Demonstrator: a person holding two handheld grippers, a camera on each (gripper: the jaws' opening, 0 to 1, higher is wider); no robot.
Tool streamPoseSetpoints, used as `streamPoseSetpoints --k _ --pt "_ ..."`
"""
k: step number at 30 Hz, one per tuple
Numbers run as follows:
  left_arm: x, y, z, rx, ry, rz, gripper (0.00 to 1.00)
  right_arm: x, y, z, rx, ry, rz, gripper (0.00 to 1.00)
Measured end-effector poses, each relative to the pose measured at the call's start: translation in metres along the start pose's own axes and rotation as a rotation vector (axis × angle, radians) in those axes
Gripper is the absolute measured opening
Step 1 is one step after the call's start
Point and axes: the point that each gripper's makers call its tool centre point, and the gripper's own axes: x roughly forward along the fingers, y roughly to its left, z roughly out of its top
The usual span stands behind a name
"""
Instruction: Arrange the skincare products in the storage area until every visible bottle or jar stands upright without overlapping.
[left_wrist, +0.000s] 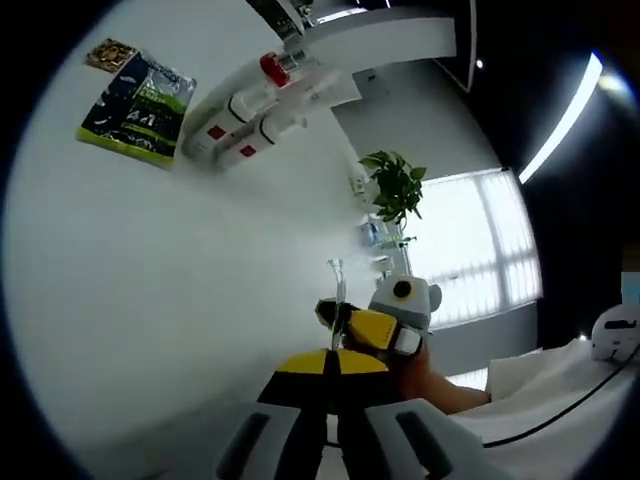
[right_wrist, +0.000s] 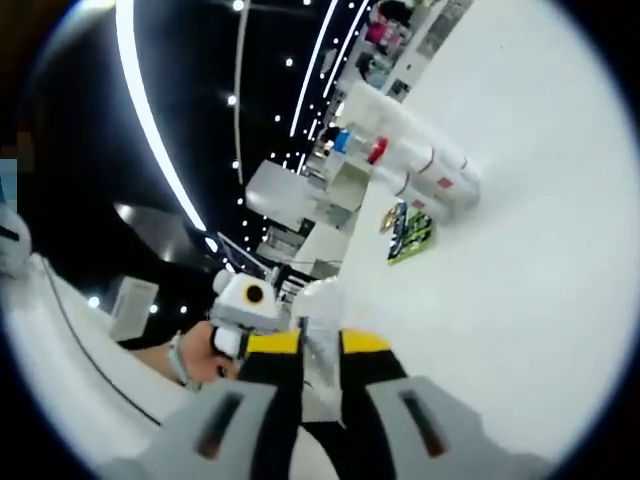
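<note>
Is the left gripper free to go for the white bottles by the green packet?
Probably not yet: the left gripper and right gripper both pinch a thin clear item. The table toward the white bottles lies bare.

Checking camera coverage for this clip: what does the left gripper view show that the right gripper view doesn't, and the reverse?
Left gripper view alone: a plant, a bright window and a small brown packet.
Right gripper view alone: shelves and ceiling spot lights.
Both: the white table, the red-labelled bottles lying on their sides, the green packet beside them, and a light strip.
</note>
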Motion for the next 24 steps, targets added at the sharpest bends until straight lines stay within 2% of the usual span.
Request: streamPoseSetpoints --k 4,9,12,17,21,24 --pt "-0.002 0.002 0.000 0.009 -0.002 0.032 0.00 0.005 0.000 -0.001 -0.035 0.026 0.011 0.07" --pt "-0.011 0.006 0.006 0.034 -0.002 0.084 0.00 0.012 0.006 0.000 -0.043 0.014 0.030 0.03" --pt "-0.015 0.007 0.008 0.044 -0.004 0.090 0.00 0.017 0.008 0.001 -0.055 0.013 0.029 0.02" --pt "-0.016 0.007 0.006 0.076 0.001 0.085 0.00 0.017 0.004 -0.003 -0.051 0.018 -0.011 0.02" --pt "-0.014 0.009 0.000 0.110 0.014 0.077 0.00 0.014 0.002 -0.008 -0.055 0.021 -0.073 0.03" --pt "-0.015 0.008 -0.001 0.092 0.009 0.044 0.00 0.013 -0.004 -0.009 -0.013 0.021 -0.120 0.06"
